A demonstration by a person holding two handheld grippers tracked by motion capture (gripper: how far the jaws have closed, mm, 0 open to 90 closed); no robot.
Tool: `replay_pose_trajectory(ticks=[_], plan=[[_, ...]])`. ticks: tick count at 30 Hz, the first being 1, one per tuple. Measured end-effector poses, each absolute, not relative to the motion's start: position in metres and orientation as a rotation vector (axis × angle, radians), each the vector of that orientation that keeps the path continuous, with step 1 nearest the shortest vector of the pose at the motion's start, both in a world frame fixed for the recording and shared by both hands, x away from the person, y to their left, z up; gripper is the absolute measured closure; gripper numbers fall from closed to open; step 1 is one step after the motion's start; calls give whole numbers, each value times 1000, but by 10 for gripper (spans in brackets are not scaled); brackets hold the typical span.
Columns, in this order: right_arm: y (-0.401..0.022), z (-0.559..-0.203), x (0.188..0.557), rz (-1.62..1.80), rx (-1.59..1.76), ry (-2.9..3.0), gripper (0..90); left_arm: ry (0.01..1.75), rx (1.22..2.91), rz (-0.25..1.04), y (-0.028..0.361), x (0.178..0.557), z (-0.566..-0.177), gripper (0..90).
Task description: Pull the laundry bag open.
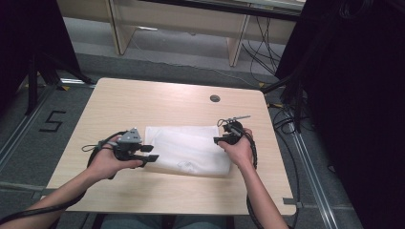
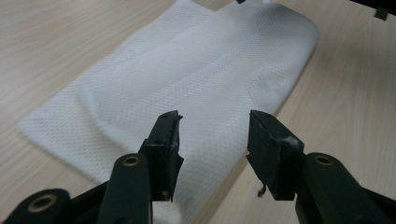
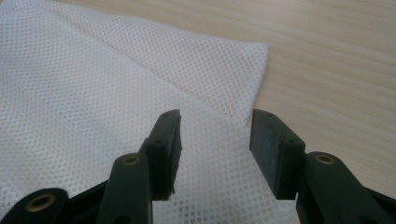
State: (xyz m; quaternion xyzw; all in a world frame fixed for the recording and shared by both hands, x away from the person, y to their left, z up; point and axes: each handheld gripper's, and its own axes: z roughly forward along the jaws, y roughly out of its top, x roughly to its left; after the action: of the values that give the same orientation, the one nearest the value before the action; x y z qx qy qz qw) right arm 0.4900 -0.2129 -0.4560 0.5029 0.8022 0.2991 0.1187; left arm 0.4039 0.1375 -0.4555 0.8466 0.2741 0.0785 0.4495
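A white mesh fabric bag (image 1: 188, 150) lies flat on the light wooden table (image 1: 143, 102). The left gripper (image 1: 145, 153) hovers at the bag's left edge, the right gripper (image 1: 220, 140) at its right edge — both with jaws wide apart, holding nothing.

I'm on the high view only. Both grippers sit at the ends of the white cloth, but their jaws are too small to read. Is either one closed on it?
Observer: No. The left gripper is open, jaws apart above the white mesh cloth.
Operator: And the right?
Observer: The right gripper is open too, over a corner where two layers of cloth overlap.
Operator: What kind of fabric is it?
Observer: A fine perforated mesh, lying flat on the wooden table.
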Motion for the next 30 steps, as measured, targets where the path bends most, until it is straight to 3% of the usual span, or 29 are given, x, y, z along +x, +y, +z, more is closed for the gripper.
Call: replay_pose_trajectory(ticks=[22,30], plan=[[-185,-475,518,734,1515,2389,435,649,2238,154,101,414,-489,522],[-177,-485,523,682,1506,2438,475,582,2341,160,100,415,-495,519]])
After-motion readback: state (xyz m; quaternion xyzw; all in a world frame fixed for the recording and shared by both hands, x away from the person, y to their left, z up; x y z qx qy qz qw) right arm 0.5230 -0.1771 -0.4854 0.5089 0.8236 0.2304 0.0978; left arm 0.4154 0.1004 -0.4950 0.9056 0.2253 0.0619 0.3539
